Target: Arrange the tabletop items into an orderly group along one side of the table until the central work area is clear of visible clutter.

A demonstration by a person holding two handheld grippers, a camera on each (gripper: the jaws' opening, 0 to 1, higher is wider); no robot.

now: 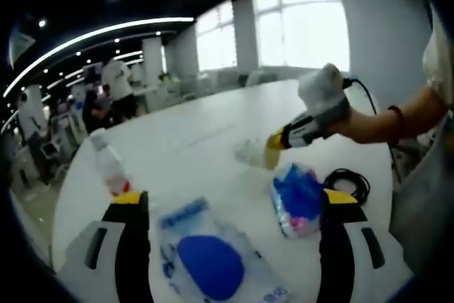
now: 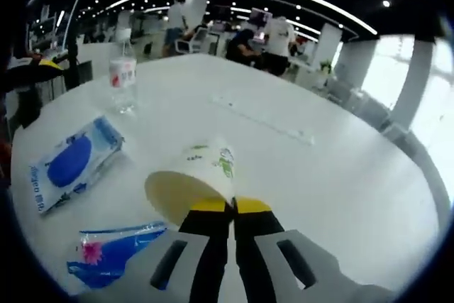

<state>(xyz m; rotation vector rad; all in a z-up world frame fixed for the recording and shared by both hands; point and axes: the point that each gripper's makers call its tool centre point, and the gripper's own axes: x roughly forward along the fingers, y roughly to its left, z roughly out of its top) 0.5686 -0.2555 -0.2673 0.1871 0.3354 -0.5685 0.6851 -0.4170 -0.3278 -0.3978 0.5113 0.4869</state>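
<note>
Paper cup [image 2: 193, 181] tipped, pinched in right claw [image 2: 233, 207]

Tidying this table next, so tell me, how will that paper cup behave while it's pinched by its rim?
The paper cup looks empty, so probably light. The right tool pinches one thin wall, which may buckle. It hangs tilted, mouth toward the camera, so it could slip or swing.

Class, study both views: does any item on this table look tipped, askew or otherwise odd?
Yes: the paper cup is tipped on its side, its open mouth facing the camera, pinched at the rim by the right gripper. The water bottle stands upright; nothing looks spilled.
</note>
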